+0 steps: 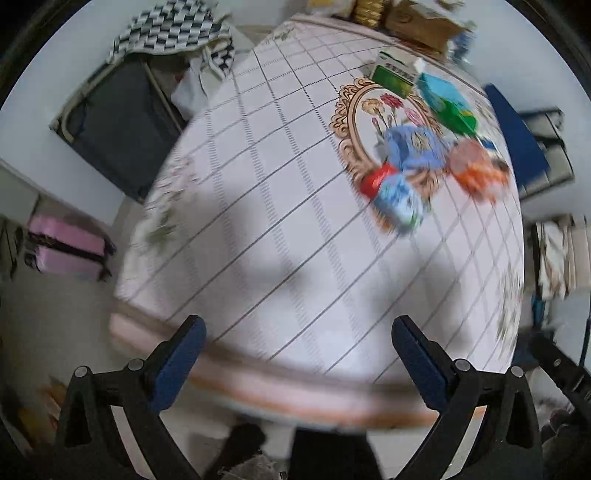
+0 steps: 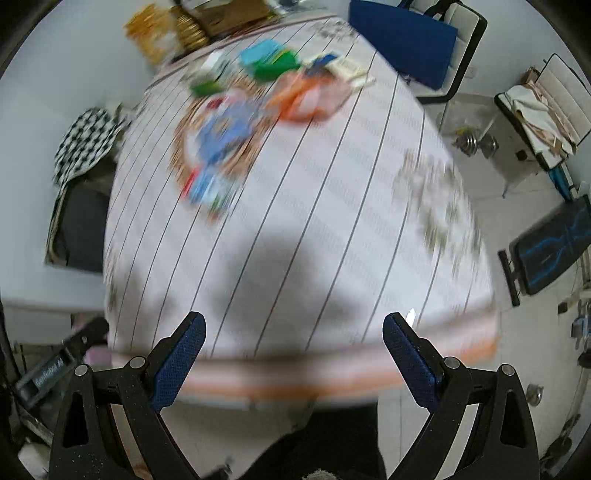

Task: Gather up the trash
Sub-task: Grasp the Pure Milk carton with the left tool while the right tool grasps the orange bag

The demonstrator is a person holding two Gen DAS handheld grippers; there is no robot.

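A pile of trash lies on the far part of the table: a green and white carton (image 1: 394, 72), a teal and green box (image 1: 445, 101), a blue wrapper (image 1: 413, 146), an orange packet (image 1: 476, 170) and a small blue and red pack (image 1: 397, 197). The right wrist view shows the same pile blurred, with the blue wrapper (image 2: 225, 129) and the orange packet (image 2: 306, 96). My left gripper (image 1: 297, 354) is open and empty over the near table edge. My right gripper (image 2: 293, 350) is open and empty over the near edge too.
The table wears a white checked cloth (image 1: 277, 229) with a floral medallion. Cardboard boxes (image 1: 424, 22) stand at its far end. A blue chair (image 2: 410, 40) stands at the far right, a checkered cloth (image 1: 173, 27) over furniture on the left, a pink suitcase (image 1: 66, 247) on the floor.
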